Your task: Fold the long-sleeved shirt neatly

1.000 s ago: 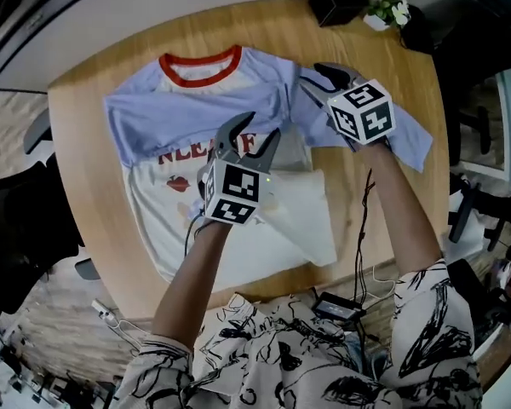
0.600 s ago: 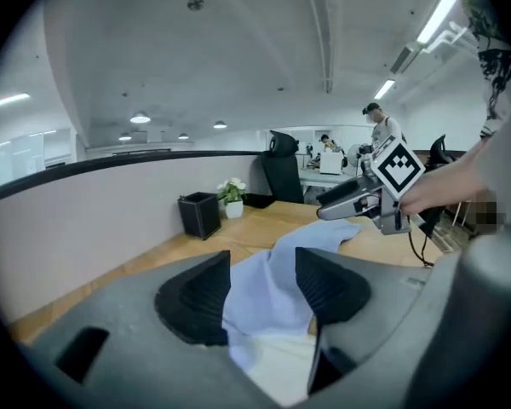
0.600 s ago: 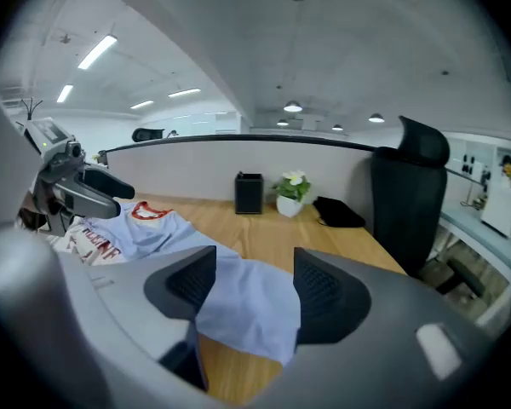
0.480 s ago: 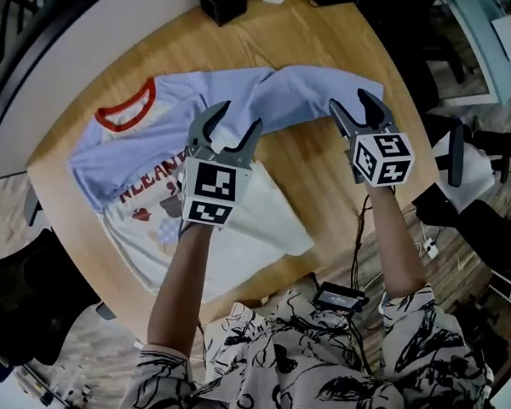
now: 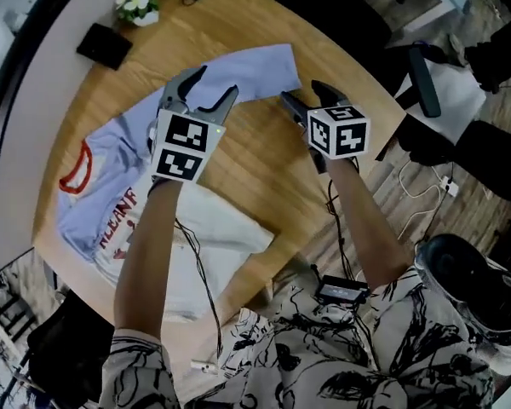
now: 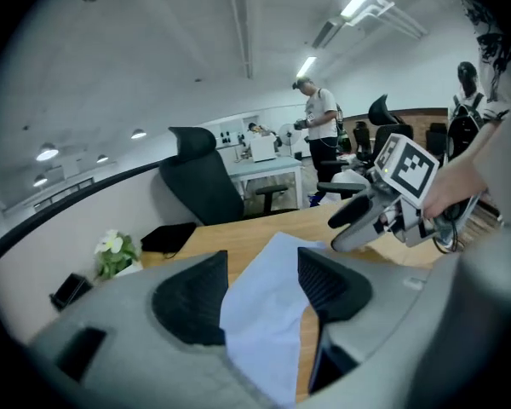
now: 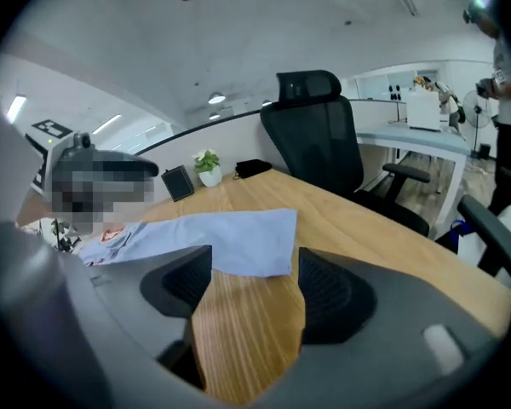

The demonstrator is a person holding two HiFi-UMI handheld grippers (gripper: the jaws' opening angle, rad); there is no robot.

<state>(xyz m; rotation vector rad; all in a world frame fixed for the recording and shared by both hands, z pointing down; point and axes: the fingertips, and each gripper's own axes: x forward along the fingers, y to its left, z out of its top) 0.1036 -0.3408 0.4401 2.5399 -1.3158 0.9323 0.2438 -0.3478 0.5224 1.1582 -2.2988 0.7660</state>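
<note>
The long-sleeved shirt (image 5: 145, 216) lies flat on the round wooden table (image 5: 264, 173): white body with red print, red collar (image 5: 72, 169), light-blue shoulders. One blue sleeve (image 5: 247, 65) stretches out toward the far edge. My left gripper (image 5: 211, 88) hovers open over that sleeve; in the left gripper view the sleeve (image 6: 268, 313) shows under the gap, not pinched. My right gripper (image 5: 305, 96) stands open over bare wood just right of the sleeve, whose cuff (image 7: 251, 241) lies ahead of it. Both grippers' jaws have just been opening, and nothing is gripped.
A small black box (image 5: 106, 45) and a potted flower (image 5: 136, 2) stand at the table's far edge. A black office chair (image 7: 319, 130) sits beyond the table. Cables and a black device (image 5: 341, 290) hang by the near rim. A person (image 6: 319, 130) stands far off.
Both grippers have moved off the shirt's body and shoulder, out along the blue sleeve toward its cuff. Their jaws stand wider. The head view has swung, so the shirt sits further left.
</note>
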